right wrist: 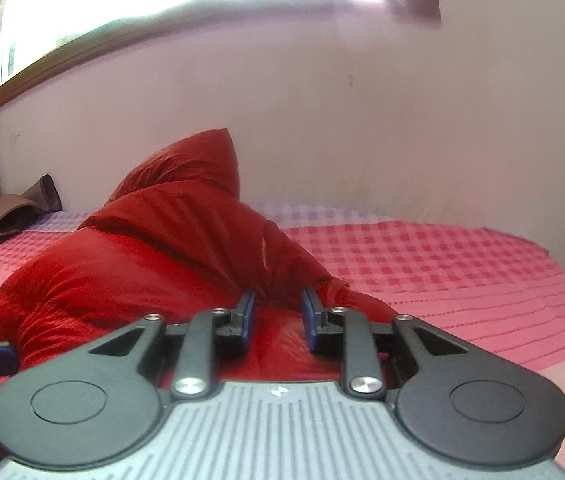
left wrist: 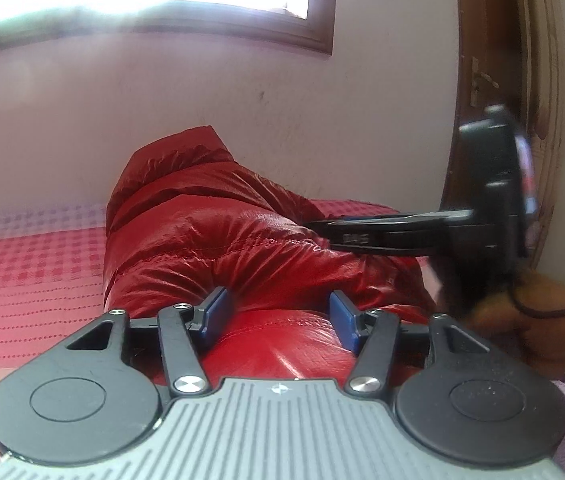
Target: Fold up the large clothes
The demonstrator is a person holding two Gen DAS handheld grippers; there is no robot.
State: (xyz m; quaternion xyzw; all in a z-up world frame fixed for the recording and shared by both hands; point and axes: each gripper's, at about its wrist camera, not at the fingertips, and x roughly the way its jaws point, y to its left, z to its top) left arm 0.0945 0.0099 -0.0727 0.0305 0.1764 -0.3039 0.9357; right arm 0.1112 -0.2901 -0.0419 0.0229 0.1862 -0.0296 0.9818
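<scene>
red puffy jacket lies bunched mid-bed on the pink checked bedspread, hood end peaked toward the far wall, likely gathered for the next fold. left hand-held gripper stands about half open over a near fold, right hand-held gripper narrower; neither blue pad visibly pinches cloth, so nothing is held. open bedspread left and right gives room; the bed edge is close at right.
</scene>
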